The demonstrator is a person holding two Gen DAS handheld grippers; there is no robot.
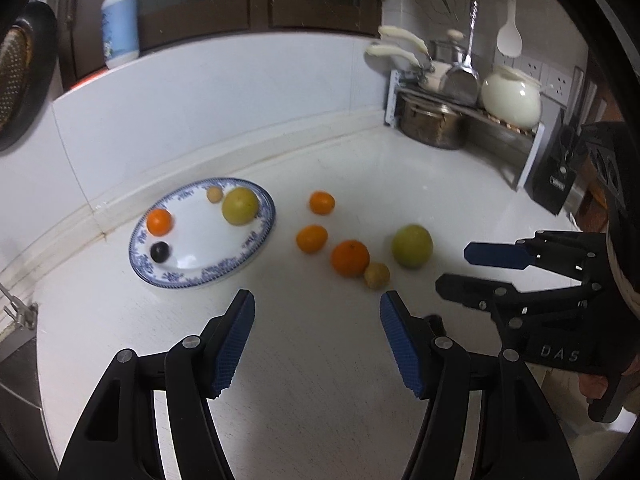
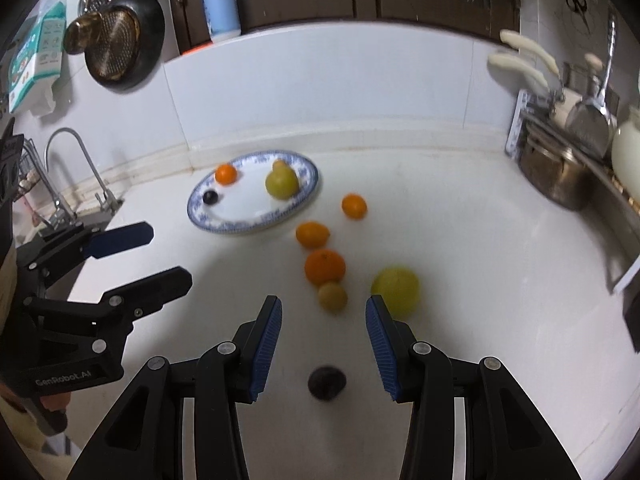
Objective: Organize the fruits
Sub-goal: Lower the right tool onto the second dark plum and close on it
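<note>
A blue-patterned white plate (image 1: 256, 240) (image 2: 208, 216) on the white counter holds an orange (image 1: 159, 222), a dark plum (image 1: 160, 252), a green apple (image 1: 240, 206) and a small tan fruit (image 1: 214, 194). Loose on the counter lie three oranges (image 1: 322, 203) (image 1: 311, 238) (image 1: 349, 258), a small tan fruit (image 1: 376, 276) (image 2: 332, 297) and a green apple (image 1: 412, 246) (image 2: 396, 290). A dark plum (image 2: 327, 383) lies between my right gripper's fingers. My left gripper (image 1: 317, 304) is open and empty, short of the fruit. My right gripper (image 2: 324, 308) (image 1: 456, 268) is open above the counter.
A dish rack (image 1: 460, 116) with pots, a white jar and utensils stands at the back right corner. A soap bottle (image 1: 120, 20) stands on the ledge behind. A faucet (image 2: 76, 168) and sink are at the left. A pan (image 2: 120, 40) hangs on the wall.
</note>
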